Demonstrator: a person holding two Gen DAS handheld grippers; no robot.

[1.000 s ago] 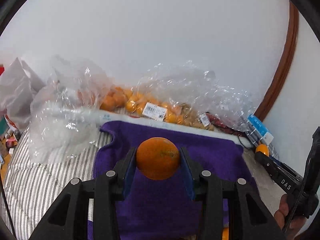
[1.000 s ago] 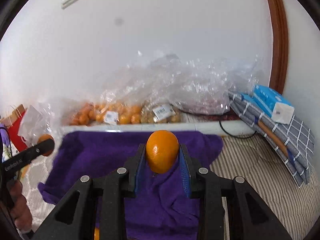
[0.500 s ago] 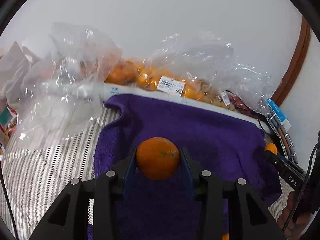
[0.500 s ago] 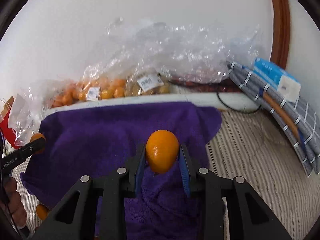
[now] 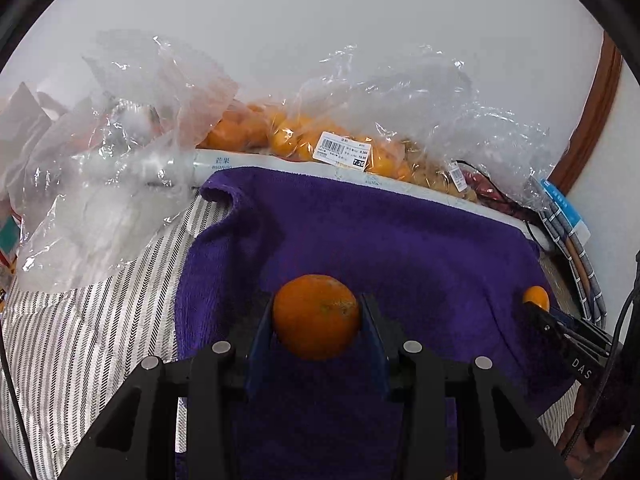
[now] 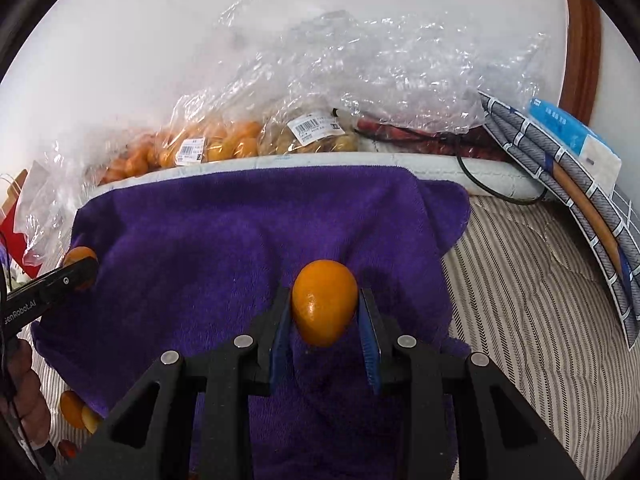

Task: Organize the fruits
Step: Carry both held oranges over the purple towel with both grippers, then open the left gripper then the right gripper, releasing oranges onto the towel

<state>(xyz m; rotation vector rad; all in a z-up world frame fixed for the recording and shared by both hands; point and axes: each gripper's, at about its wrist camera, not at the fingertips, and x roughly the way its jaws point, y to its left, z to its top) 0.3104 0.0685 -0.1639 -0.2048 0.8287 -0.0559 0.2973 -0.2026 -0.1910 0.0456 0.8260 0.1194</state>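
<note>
My left gripper (image 5: 316, 320) is shut on a round orange (image 5: 316, 316) and holds it just above the purple towel (image 5: 360, 232). My right gripper (image 6: 324, 308) is shut on a smaller oval orange (image 6: 324, 300) over the same towel (image 6: 224, 232). Each gripper shows in the other's view: the right one with its orange at the right edge (image 5: 536, 298), the left one with its orange at the left edge (image 6: 80, 258).
Clear plastic bags of oranges (image 5: 304, 136) and other fruit (image 6: 312, 140) lie along the wall behind a white box edge (image 6: 400, 160). Crumpled empty bags (image 5: 100, 184) lie left. A checked cloth (image 6: 560, 184) and blue tissue pack (image 6: 572, 136) lie right. Loose oranges (image 6: 74, 408) lie off the towel's left corner.
Both grippers have come down and tilted toward the purple towel, each still holding its orange. The towel now fills more of both views.
</note>
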